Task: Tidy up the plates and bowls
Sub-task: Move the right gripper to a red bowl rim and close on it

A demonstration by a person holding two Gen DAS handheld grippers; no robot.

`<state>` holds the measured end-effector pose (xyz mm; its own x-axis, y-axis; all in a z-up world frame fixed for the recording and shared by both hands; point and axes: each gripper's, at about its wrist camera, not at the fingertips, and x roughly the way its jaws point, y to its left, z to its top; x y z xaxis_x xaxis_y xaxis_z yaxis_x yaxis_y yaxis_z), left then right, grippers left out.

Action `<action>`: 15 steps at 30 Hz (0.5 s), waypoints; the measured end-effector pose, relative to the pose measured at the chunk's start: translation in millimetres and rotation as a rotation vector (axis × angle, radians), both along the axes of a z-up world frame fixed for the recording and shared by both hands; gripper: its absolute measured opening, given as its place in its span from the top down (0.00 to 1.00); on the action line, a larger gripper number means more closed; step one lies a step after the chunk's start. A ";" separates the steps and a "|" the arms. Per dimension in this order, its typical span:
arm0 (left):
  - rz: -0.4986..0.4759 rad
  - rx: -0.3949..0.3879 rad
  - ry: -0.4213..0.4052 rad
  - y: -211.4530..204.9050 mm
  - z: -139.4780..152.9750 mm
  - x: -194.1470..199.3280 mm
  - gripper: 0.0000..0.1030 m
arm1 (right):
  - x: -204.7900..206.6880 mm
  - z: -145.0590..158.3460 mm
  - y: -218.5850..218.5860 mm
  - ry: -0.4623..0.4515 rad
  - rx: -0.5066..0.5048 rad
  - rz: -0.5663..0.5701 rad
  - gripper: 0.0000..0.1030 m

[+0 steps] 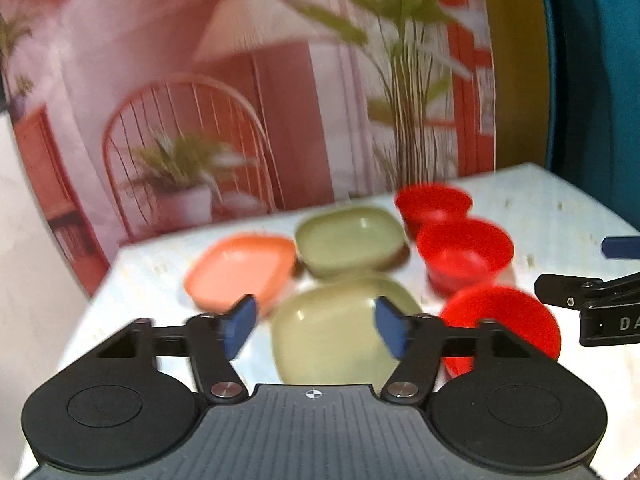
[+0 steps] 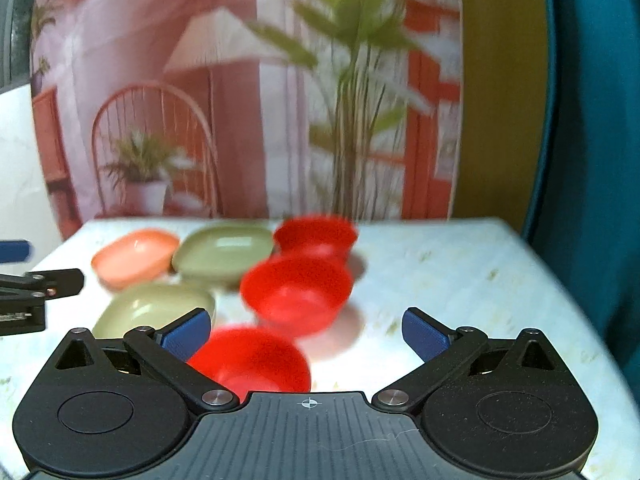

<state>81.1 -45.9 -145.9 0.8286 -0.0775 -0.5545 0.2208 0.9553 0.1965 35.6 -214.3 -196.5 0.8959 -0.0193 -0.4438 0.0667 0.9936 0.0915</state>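
Observation:
On the pale table lie two green square plates, a near one and a far one, and an orange-pink plate. Three red bowls stand in a row on the right: near, middle, far. My left gripper is open above the near green plate and holds nothing. My right gripper is open and empty above the near red bowl, with the middle red bowl ahead. The green plates and the orange-pink plate show at the left.
A printed backdrop of a chair and plants stands behind the table's far edge. A teal surface rises at the right. The table's right half is bare of dishes. The right gripper shows at the left wrist view's right edge.

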 end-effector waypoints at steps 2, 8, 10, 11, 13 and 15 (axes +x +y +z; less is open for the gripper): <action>0.007 -0.022 0.046 3.5 -10.2 6.4 0.54 | 4.8 -10.0 -4.5 0.040 0.046 0.015 0.05; -0.017 -0.070 0.095 9.1 -27.0 12.0 0.62 | 12.1 -26.8 -8.4 0.101 0.038 0.006 0.06; -0.039 -0.087 0.109 6.7 -28.3 12.7 0.63 | 15.2 -30.0 -11.7 0.115 0.045 0.013 0.08; -0.046 -0.094 0.111 6.1 -29.5 13.0 0.63 | 15.4 -31.6 -11.9 0.120 0.048 0.016 0.09; -0.054 -0.105 0.119 3.1 -31.3 13.7 0.63 | 16.3 -32.9 -12.8 0.129 0.049 0.021 0.10; -0.059 -0.117 0.141 0.5 -32.9 14.9 0.63 | 16.8 -34.0 -14.6 0.132 0.047 0.028 0.11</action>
<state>96.0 -45.4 -178.7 0.7352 -0.1947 -0.6493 0.2948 0.9544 0.0475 52.3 -228.9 -230.5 0.8293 0.0279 -0.5580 0.0539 0.9901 0.1297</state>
